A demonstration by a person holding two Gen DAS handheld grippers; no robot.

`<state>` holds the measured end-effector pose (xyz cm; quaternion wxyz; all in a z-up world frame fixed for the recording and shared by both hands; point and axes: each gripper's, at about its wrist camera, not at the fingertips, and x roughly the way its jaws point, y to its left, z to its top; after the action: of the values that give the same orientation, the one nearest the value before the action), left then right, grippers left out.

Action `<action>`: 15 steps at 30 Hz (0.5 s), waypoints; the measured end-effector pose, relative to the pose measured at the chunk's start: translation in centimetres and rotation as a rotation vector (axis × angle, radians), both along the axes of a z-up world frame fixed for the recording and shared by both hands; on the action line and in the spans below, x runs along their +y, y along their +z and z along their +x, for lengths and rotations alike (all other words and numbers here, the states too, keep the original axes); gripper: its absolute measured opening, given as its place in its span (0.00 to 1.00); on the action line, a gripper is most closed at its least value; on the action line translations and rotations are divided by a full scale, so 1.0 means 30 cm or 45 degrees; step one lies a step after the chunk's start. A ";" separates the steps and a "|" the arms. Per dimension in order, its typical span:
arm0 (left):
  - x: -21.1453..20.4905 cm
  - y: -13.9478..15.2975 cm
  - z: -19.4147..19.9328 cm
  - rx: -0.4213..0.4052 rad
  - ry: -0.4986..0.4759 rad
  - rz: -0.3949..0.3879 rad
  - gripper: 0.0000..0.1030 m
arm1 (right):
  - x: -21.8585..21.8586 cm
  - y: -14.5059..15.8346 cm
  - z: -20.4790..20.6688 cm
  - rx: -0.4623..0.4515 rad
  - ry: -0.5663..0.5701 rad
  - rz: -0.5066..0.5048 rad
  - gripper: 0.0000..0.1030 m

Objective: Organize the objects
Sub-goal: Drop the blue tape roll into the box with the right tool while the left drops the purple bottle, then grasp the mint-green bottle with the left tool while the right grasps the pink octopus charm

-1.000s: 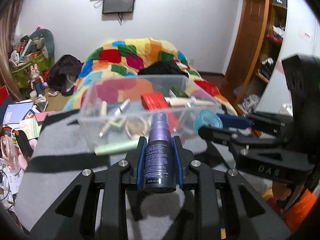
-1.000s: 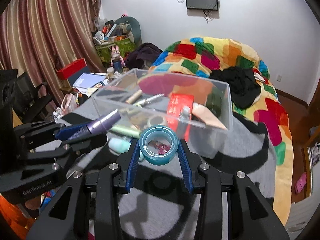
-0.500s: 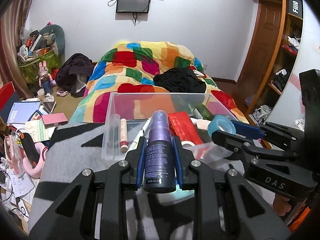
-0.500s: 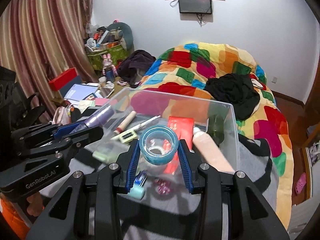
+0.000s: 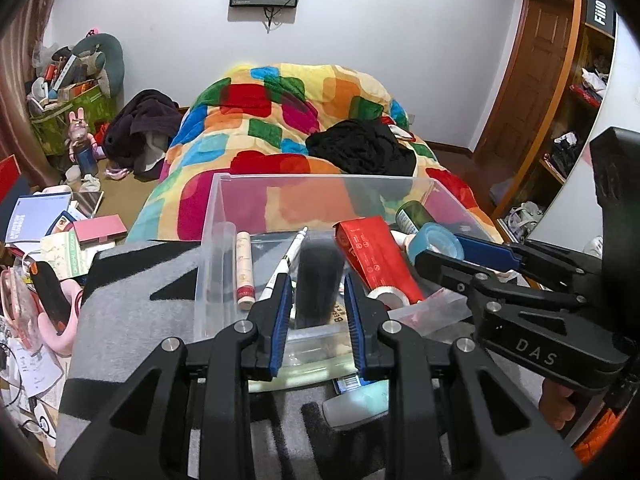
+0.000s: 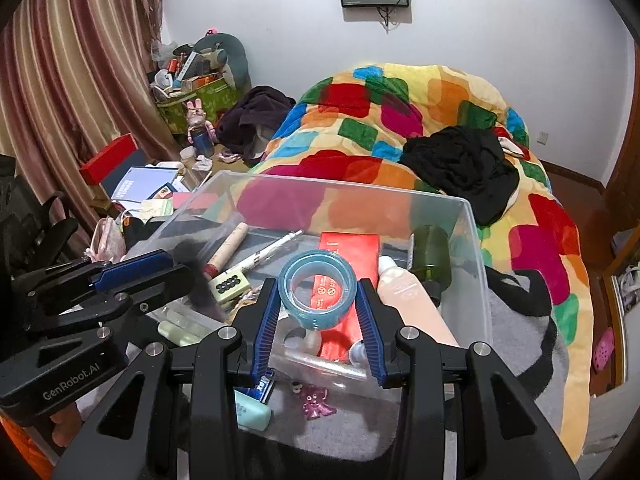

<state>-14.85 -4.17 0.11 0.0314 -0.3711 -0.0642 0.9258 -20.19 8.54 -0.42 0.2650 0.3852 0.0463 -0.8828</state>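
Note:
A clear plastic bin [image 5: 320, 178] [image 6: 340, 189] holds a red packet [image 5: 374, 254], a cream tube [image 5: 244, 264], a pen and a green bottle [image 6: 432, 256]. My left gripper [image 5: 317, 300] [image 6: 176, 266] hangs over the bin's near wall. The purple spray bottle [image 5: 319, 280] is a dark blur far forward between its fingertips, sliding out over the bin; the pads no longer seem to press on it. Beside it, my right gripper [image 6: 318, 312] [image 5: 440, 248] is shut on a blue tape roll [image 6: 317, 290] [image 5: 436, 240] above the bin's inside.
The bin stands on a grey and black blanket [image 5: 132, 300]. A mint tube [image 6: 252, 412] and a pink charm [image 6: 316, 404] lie in front of it. Behind is a bed with a colourful quilt [image 5: 288, 120]. Floor clutter lies left, wooden shelves [image 5: 576, 120] right.
Both grippers have come forward over the bin. The spray bottle, held sharp in the left jaws before, has slid toward the fingertips and blurred. The tape roll stays gripped.

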 end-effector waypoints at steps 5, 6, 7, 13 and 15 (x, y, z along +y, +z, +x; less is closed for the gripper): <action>0.009 0.018 0.023 0.023 -0.015 -0.003 0.25 | -0.005 0.003 0.019 0.002 0.027 0.003 0.35; 0.010 0.021 0.028 0.027 -0.017 -0.005 0.25 | -0.004 0.004 0.022 0.001 0.032 -0.001 0.35; 0.013 0.025 0.038 0.033 -0.021 -0.008 0.25 | -0.002 0.007 0.029 0.002 0.038 -0.004 0.35; 0.018 0.035 0.091 0.047 -0.045 -0.003 0.34 | 0.019 0.040 0.087 0.045 0.083 -0.020 0.40; 0.021 0.025 0.117 0.041 -0.051 -0.007 0.41 | 0.033 0.052 0.116 0.067 0.098 -0.025 0.41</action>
<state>-11.35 -3.53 0.86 0.0499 -0.3576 -0.0536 0.9310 -16.71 9.54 1.12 0.3012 0.3571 0.0593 -0.8822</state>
